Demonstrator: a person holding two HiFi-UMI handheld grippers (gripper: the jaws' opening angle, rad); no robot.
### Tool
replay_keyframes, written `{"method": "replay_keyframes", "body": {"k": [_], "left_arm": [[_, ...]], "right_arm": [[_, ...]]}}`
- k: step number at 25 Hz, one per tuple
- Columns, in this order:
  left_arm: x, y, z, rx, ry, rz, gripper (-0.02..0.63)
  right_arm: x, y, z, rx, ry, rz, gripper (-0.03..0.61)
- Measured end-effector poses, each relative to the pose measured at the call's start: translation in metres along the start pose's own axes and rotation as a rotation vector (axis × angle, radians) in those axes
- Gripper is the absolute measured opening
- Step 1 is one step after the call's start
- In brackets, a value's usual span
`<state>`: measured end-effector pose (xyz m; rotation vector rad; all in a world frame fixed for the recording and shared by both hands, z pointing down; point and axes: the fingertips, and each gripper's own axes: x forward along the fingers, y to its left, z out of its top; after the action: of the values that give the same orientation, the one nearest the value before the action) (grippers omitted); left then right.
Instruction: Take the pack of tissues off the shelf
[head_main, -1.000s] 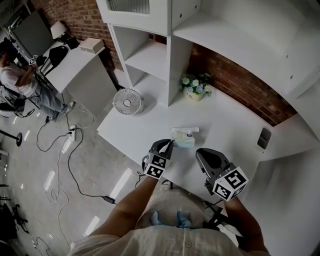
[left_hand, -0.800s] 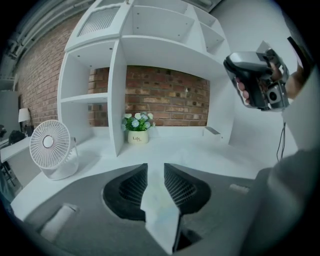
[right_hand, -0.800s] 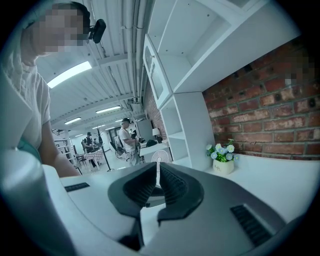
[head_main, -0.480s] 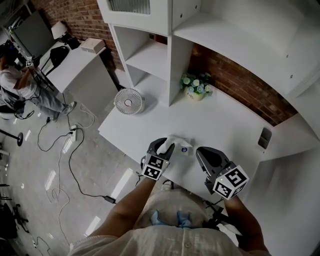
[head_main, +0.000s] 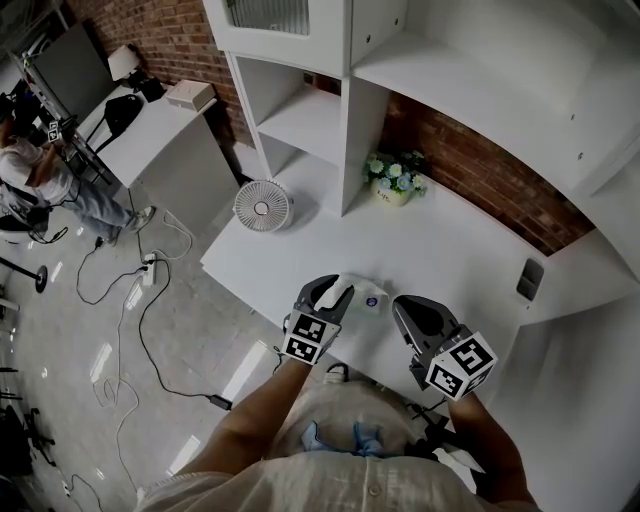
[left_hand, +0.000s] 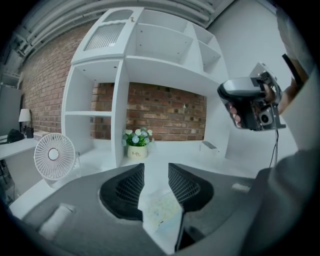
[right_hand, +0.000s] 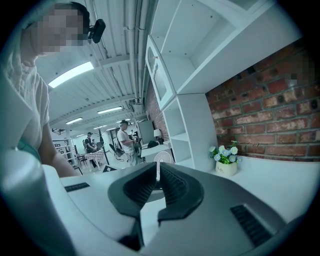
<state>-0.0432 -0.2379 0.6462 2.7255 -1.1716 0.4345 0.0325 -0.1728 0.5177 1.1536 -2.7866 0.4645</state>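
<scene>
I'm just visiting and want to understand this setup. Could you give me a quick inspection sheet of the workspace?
Surface: white desk, mostly bare.
Job's things: tissue pack lies on the desk near its front edge, off the shelf.
Clutter: small fan, flower pot, small dark device.
Grippers: left gripper has jaws apart after just opening; the pack shows low in the gap and the pads are not pressing it. Right gripper has jaws together with nothing between them.
Cables: loose cables on the floor to the left.
Surroundings: white shelf unit, brick wall, person at a far desk.
</scene>
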Motion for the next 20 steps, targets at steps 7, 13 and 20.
{"method": "replay_keyframes", "body": {"k": [7, 13, 20], "left_arm": [[-0.016, -0.009, 0.038, 0.016, -0.097, -0.023, 0.142], [-0.034, -0.018, 0.075, 0.028, -0.179, -0.058, 0.107], [-0.059, -0.026, 0.107, 0.030, -0.239, -0.102, 0.020]], "right_arm": [[0.001, 0.007, 0.005, -0.011, -0.018, -0.001, 0.018], [0.002, 0.009, 0.009, -0.019, -0.025, -0.008, 0.018], [0.004, 0.012, 0.013, -0.035, -0.028, -0.009, 0.018]]}}
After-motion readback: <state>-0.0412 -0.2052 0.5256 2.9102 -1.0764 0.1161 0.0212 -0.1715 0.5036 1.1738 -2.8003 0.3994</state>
